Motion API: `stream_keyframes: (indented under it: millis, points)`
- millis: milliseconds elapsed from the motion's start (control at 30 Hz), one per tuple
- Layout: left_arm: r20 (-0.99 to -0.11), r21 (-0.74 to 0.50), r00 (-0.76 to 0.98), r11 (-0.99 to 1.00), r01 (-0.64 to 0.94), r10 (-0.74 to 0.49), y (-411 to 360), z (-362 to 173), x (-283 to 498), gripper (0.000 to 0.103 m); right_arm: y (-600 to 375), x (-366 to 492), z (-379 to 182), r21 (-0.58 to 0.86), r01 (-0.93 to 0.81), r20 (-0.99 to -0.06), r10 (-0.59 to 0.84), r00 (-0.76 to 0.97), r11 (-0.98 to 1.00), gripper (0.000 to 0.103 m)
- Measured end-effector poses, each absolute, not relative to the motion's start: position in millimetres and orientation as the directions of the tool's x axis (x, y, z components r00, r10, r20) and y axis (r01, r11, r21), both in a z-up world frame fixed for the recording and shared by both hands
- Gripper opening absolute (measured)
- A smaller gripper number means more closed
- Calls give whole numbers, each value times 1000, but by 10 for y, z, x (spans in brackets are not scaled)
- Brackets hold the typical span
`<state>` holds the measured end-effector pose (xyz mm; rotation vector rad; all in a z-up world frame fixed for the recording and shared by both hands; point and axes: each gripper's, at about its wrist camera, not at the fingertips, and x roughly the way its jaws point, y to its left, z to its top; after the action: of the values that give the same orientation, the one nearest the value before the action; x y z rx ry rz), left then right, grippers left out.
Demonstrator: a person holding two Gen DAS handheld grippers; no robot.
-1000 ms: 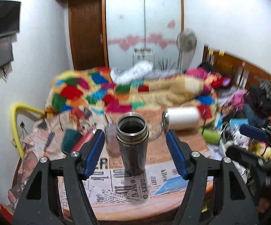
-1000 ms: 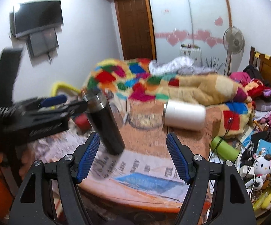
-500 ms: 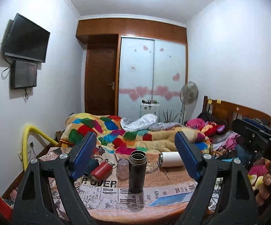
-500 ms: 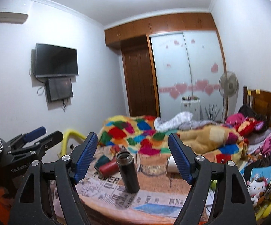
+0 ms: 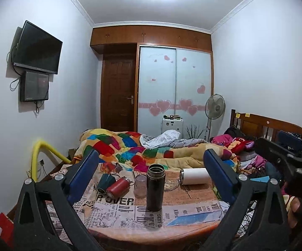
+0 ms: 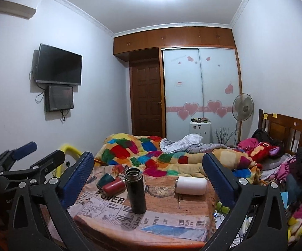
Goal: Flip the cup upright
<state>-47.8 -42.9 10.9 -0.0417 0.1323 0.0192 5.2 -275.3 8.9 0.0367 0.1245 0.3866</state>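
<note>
Compared with a second ago, both grippers are now seen drawn well back from the newspaper-covered table [image 5: 192, 226], with far more of the room taken in; the flip is therefore judged complete. The left gripper [image 5: 151, 171] and right gripper [image 6: 148, 170] are each held with jaws spread wide, nothing between them. The dark steel cup [image 5: 155, 188] is left standing upright near the table's front middle, its open mouth uppermost, apart from the toppled red bottle [image 5: 117, 187] and white cup [image 5: 194, 176].
</note>
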Motion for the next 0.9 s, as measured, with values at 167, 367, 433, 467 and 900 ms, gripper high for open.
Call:
stream_keyframes:
  millis: [167,367,433,467,900]
  points:
    - [-122,-27,992,999,-26,23,-462,108,-502,102,-2784,10,78,60,-375,-115,379,918,925,103]
    - [-125,-18,992,999,-29,27,-489,90,-511,102,-2787,-38,46,62,-373,-122,378,918,926,103]
    - [-124,-17,992,999,-29,27,-494,90,-508,102,-2785,-46,40,63,-372,-126,377,917,926,103]
    - [-124,-16,992,999,-30,28,-494,89,-505,102,-2786,-42,36,65,-372,-129,378,917,926,103]
    - [-129,-22,991,999,-31,28,-481,55,-490,102,-2794,-9,46,72,-371,-145,378,915,926,103]
